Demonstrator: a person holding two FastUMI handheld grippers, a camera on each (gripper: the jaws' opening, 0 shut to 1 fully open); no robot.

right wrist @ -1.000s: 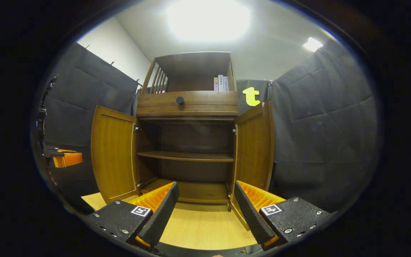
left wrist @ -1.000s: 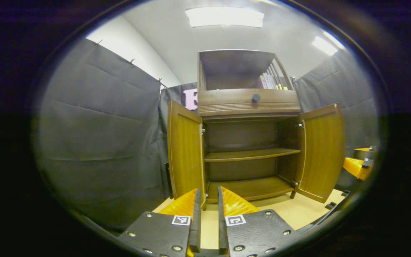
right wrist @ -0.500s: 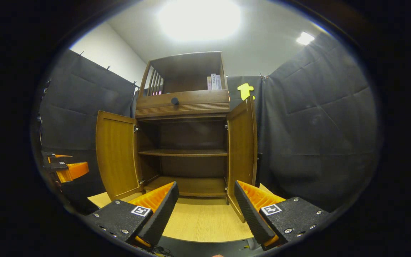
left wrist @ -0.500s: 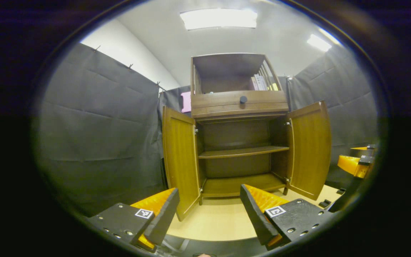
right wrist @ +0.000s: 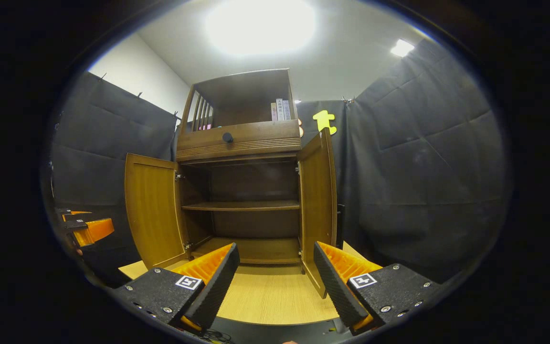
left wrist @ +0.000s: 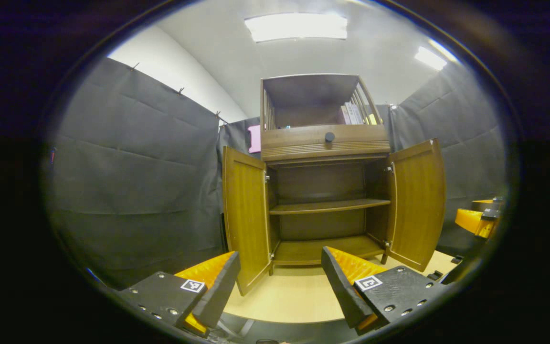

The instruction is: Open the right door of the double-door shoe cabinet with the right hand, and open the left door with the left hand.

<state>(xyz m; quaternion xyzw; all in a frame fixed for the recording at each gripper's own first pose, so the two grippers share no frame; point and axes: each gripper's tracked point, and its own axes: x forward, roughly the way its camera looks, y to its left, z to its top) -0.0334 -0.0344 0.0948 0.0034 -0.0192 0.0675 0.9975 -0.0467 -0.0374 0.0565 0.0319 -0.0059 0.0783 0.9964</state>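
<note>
In the left gripper view I am holding my left gripper (left wrist: 279, 282) with its fingers spread wide, gripping nothing, over the pale floor (left wrist: 284, 298). The cabinet (left wrist: 325, 191) is standing ahead with its left door (left wrist: 246, 215) and right door (left wrist: 418, 200) both swung out.

In the right gripper view my right gripper (right wrist: 276, 277) is also gaping, gripping nothing. The cabinet (right wrist: 241, 191) is facing me, both doors open, books (right wrist: 280, 111) sitting up top.
</note>
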